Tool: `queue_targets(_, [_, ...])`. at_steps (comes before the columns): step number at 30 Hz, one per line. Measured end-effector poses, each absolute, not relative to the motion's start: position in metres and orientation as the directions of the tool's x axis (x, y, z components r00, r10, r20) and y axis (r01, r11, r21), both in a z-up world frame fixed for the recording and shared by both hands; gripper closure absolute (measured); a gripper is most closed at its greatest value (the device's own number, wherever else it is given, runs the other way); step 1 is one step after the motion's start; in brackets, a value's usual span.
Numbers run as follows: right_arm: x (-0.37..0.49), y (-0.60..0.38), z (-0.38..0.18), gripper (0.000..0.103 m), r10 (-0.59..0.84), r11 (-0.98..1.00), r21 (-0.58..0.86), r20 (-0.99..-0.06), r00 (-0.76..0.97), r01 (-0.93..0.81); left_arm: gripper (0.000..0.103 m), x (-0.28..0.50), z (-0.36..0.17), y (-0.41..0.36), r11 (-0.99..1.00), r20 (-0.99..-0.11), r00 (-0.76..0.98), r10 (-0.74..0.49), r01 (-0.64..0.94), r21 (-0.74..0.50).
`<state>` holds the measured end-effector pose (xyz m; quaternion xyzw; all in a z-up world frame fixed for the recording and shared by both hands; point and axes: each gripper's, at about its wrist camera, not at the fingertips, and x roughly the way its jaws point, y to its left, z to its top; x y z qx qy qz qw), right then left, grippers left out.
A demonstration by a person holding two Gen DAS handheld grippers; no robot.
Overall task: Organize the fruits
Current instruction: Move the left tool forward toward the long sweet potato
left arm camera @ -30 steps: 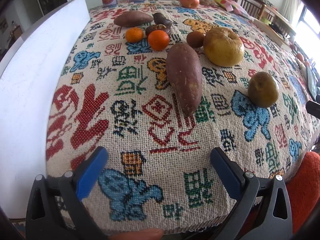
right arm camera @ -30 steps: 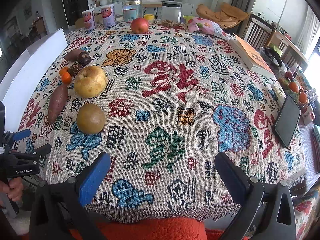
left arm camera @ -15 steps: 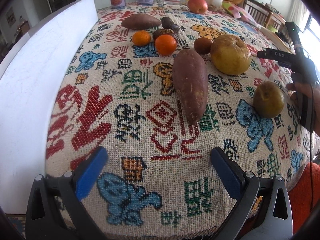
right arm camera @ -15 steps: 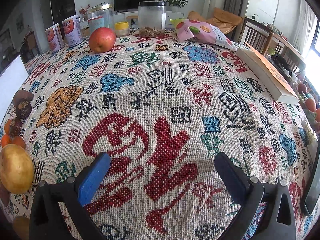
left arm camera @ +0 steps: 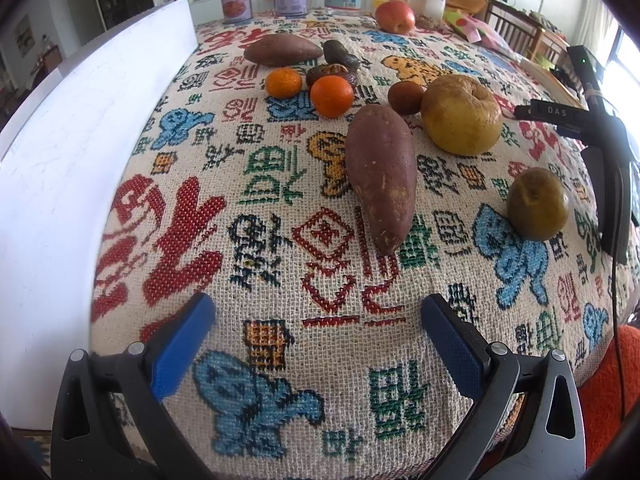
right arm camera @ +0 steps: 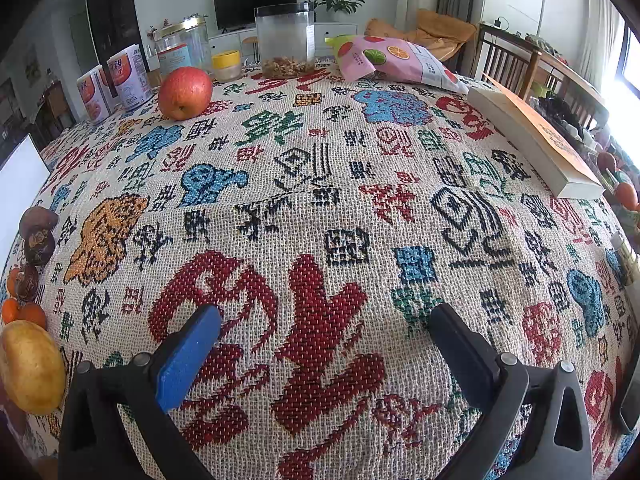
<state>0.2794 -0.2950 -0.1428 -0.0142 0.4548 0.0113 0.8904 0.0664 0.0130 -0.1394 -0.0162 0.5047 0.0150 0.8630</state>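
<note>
Both tongs gape wide and hold nothing. Ahead of the left tongs (left arm camera: 316, 332), a sweet potato (left arm camera: 380, 176) lies on the cloth-covered bench (left arm camera: 256, 208), its tip toward them; beyond it sit two oranges (left arm camera: 332, 96) and a yellow pear (left arm camera: 460, 114), with a green pear (left arm camera: 538, 204) to the right. Far ahead-left of the right tongs (right arm camera: 324, 344) stands an apple (right arm camera: 185, 93).

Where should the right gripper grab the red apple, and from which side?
Across its widest middle, coming in level from the front. The red apple stands apart from the cans and jar, stem end down, so both flanks are free for the open right gripper.
</note>
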Motion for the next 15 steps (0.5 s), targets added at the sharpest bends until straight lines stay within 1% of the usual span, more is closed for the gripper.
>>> queue_targets(8, [0.2794, -0.295, -0.1429, 0.0, 0.008, 0.999, -0.015, -0.81, 0.586, -0.034, 0.0, 0.0708, -0.1397, 0.0137, 0.999, -0.878, 0.48, 0.003, -0.031, -0.014])
queue_targets(15, [0.2795, -0.295, -0.143, 0.0, 0.008, 0.999, -0.015, -0.81, 0.586, -0.034, 0.0, 0.0672, -0.1403, 0.0139, 0.999, -0.866, 0.5, 0.007, -0.041, -0.015])
